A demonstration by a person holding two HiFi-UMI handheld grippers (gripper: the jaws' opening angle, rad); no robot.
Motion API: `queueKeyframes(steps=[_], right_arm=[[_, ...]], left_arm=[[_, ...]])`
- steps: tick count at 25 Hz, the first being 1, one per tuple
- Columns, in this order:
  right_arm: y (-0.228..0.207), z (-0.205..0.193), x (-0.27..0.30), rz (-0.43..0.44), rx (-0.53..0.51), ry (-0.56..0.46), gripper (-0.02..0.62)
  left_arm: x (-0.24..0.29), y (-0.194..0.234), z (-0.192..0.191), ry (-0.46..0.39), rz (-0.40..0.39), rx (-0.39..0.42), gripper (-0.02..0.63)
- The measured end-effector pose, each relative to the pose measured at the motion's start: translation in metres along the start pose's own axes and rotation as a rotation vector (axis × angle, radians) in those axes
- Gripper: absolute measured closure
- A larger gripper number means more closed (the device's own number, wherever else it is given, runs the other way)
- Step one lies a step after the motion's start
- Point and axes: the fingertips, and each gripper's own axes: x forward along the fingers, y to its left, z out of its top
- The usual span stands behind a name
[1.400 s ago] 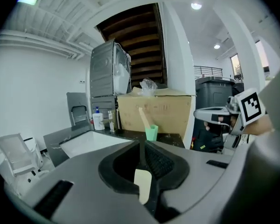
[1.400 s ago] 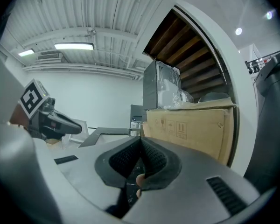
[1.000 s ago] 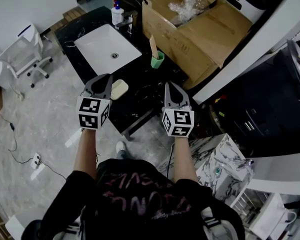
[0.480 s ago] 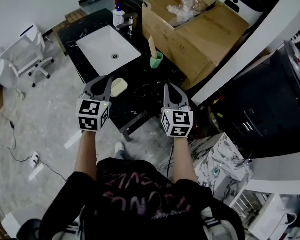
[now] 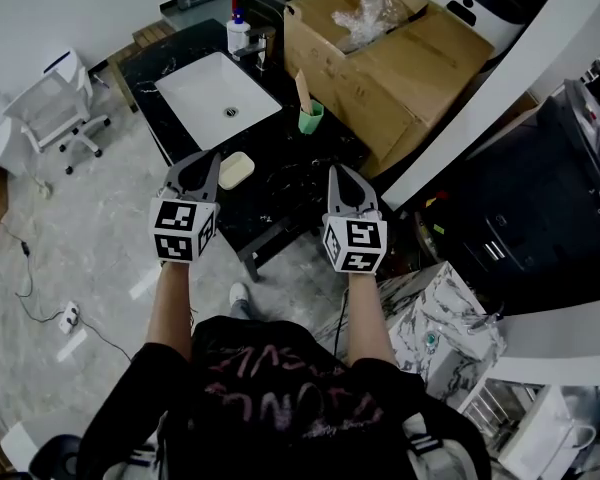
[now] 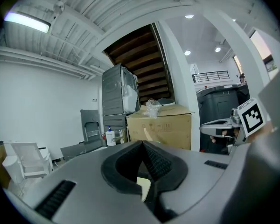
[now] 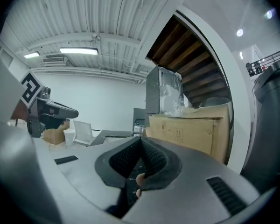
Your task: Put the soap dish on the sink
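The cream soap dish [image 5: 236, 170] lies on the black marble counter [image 5: 300, 173], near its front edge and between the white sink basin [image 5: 215, 98] and me. My left gripper [image 5: 208, 160] hovers just left of the dish, shut with nothing held. In the left gripper view a cream sliver of the dish [image 6: 143, 188] shows below the closed jaws. My right gripper [image 5: 338, 173] is held over the counter's front right part, also shut and empty, about a hand's width right of the dish.
A green cup [image 5: 311, 117] with a wooden stick stands behind the dish. A large open cardboard box [image 5: 390, 48] fills the counter's right. A soap bottle [image 5: 237, 32] and faucet [image 5: 263, 46] stand behind the basin. White chairs [image 5: 50, 108] stand on the floor left.
Only the head view has shifted slightly. Both grippers stay shut in about the same places, and the soap dish has not moved.
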Motion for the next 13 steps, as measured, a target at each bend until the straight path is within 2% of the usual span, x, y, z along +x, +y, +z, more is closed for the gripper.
queueKeyframes(steps=[13], right_arm=[[0.0021,0.0052,-0.0064,0.003,-0.005,-0.011,0.583]], left_arm=[[-0.01,-0.0032,0.0021,-0.008,0.004,-0.004,0.591]])
